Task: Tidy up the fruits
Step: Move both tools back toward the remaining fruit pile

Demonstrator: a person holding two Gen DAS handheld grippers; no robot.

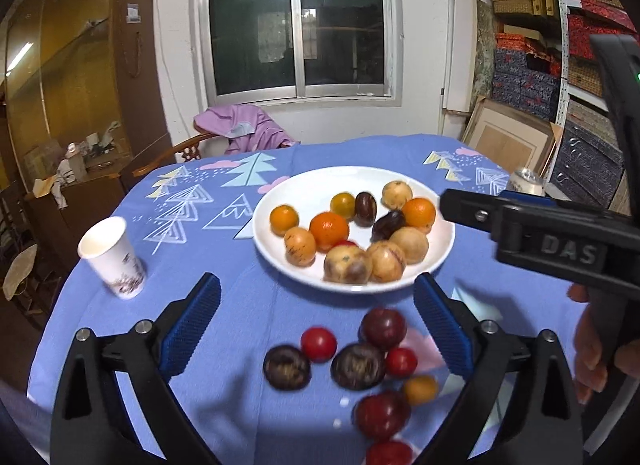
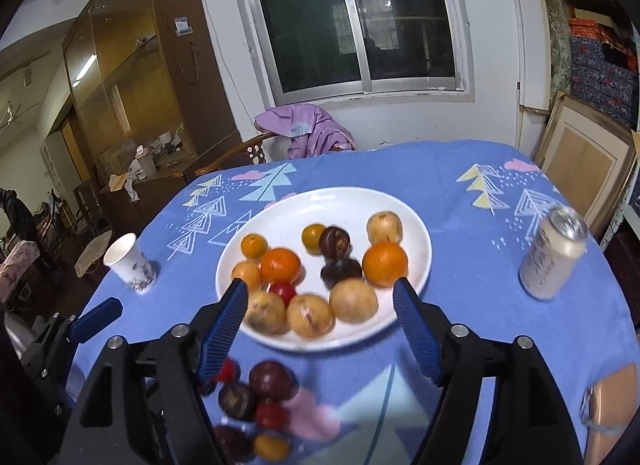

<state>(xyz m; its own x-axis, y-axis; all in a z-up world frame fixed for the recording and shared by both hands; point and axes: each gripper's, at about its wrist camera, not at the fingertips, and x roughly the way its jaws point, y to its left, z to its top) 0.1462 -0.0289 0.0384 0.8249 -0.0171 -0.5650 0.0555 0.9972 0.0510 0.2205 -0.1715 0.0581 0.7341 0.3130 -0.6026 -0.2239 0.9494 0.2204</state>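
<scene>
From the left wrist we see our left gripper [image 1: 316, 317] with jaws spread wide and nothing between the pads. Beyond it sits the round white ceramic plate [image 1: 280, 201] of orange, tan and dark fruits; a loose cluster of dark purple and red fruits [image 1: 360, 365] lies on the blue patterned tablecloth [image 1: 224, 305] just nearer than the plate. A white paper cup [image 1: 112, 257] stands left of the plate.

From the right wrist, our right gripper [image 2: 320, 321] is likewise spread and empty, at the plate's [image 2: 400, 205] near rim. A pale drink can [image 2: 554, 255] stands right of the plate.

home dining rm | glass cabinet [image 1: 72, 77] 9 o'clock | window [image 1: 296, 21] 12 | box shelves [image 1: 560, 25] 2 | tablecloth [image 1: 224, 305]
</scene>
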